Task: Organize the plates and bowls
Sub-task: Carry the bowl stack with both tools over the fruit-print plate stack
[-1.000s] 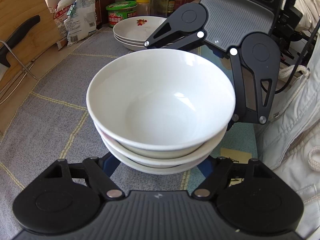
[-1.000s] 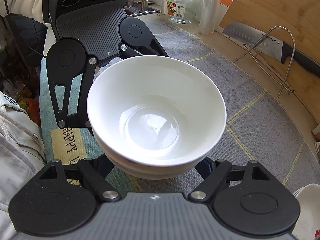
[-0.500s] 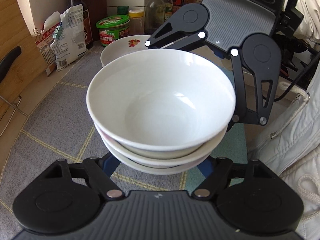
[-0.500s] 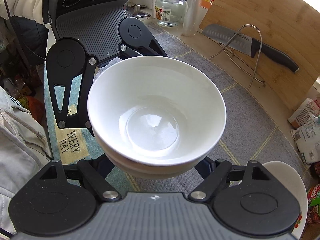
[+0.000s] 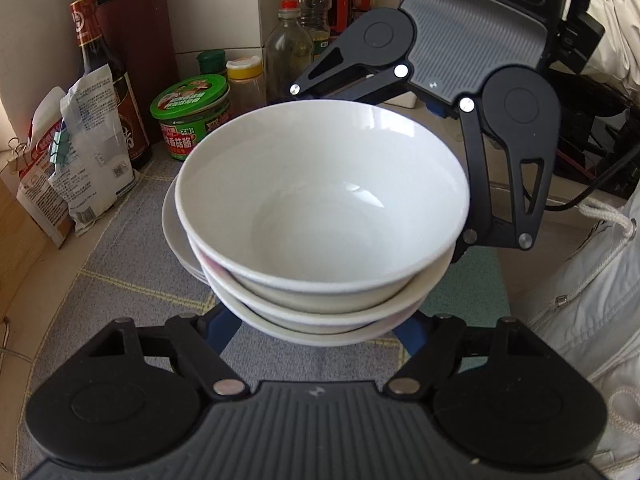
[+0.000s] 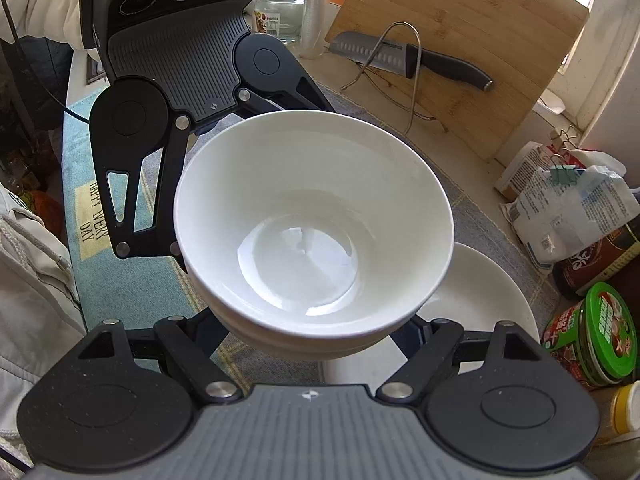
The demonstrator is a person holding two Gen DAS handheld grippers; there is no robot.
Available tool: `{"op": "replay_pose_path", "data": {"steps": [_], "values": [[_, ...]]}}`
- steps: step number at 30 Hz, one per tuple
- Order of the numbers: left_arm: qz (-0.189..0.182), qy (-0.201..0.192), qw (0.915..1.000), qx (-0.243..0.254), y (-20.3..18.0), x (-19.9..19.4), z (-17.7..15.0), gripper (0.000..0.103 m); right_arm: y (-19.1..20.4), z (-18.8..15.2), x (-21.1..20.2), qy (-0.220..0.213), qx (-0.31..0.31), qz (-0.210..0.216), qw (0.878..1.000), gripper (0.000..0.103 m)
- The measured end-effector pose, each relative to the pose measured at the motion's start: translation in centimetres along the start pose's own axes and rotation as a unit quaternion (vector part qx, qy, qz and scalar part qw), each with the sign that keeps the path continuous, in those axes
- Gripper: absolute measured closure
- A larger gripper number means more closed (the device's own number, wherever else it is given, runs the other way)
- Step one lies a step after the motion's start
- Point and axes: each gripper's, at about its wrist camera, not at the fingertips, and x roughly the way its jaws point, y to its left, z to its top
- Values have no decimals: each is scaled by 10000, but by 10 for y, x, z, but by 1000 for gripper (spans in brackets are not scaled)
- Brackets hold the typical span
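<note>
A stack of three white bowls hangs above the grey mat, carried from two opposite sides. My left gripper is shut on the lower bowls at the near side, its blue fingertips tucked under the rims. My right gripper is shut on the same bowl stack from the other side. A pile of white plates lies on the mat just beside and partly beneath the stack. In the left wrist view only the plates' rim shows, at the left behind the bowls.
A green-lidded tub, a dark sauce bottle, oil bottles and clipped bags crowd the counter beyond the plates. A cutting board, a knife and a wire rack stand behind. A person's pale jacket is close by.
Both grippers have carried the bowl stack across the mat towards the plates and bottles. The plates now sit partly under the stack. Both grips look the same.
</note>
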Motion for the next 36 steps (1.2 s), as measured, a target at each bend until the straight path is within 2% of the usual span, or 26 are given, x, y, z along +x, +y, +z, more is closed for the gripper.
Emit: {"op": "replay_pose_path", "data": {"steps": [7, 14, 36], "values": [[-17, -38, 9999, 151, 5, 28, 27, 23, -30, -23, -12, 37, 69, -205, 9998, 16], [-4, -15, 9998, 220, 14, 47, 41, 23, -52, -32, -10, 77, 107, -288, 9995, 16], [-133, 64, 9999, 81, 36, 83, 46, 23, -84, -46, 10, 332, 165, -235, 9990, 16]]}}
